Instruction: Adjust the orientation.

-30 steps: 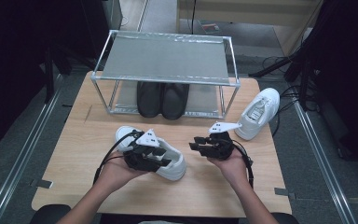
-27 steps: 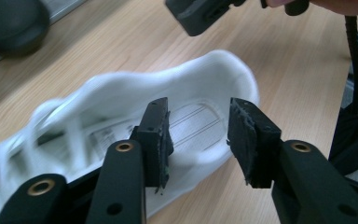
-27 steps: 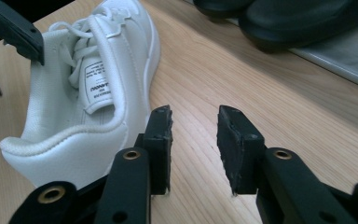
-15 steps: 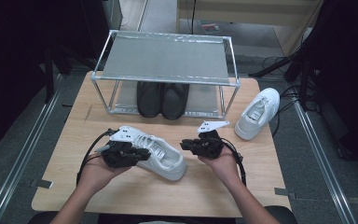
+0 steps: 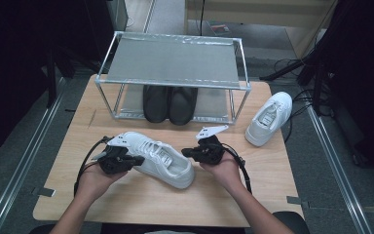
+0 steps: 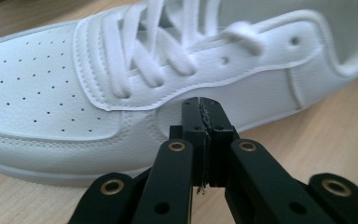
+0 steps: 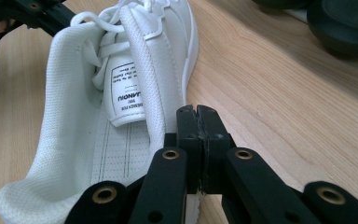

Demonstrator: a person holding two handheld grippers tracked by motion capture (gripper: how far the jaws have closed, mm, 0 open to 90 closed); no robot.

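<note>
We see the sneaker [image 5: 158, 158] lying on the table [image 5: 141, 200], near the front edge, between the two grippers. Its toe points toward the left gripper [image 5: 136, 160] and its heel opening toward the right gripper [image 5: 189, 153].

In the left gripper view the jaws are pressed together with nothing between them; their tips sit just in front of the sneaker's side panel [image 6: 121, 84], below the laces. We cannot tell whether they touch the leather.

In the right gripper view the jaws are likewise pressed together, empty. They stand just beside the sneaker's collar [image 7: 135, 70], at its outer edge; the tongue label faces this camera. Contact here is also unclear.

In the high view each gripper sits in a hand coming in from the bottom edge, with a cable looping off each.

Behind the sneaker stands a wire rack [image 5: 173, 61] with a grey top shelf. A pair of black shoes [image 5: 169, 103] sits under it, side by side and touching. A second sneaker [image 5: 269, 118] lies to the right of the rack, near the table's right edge, well apart from the first.
</note>
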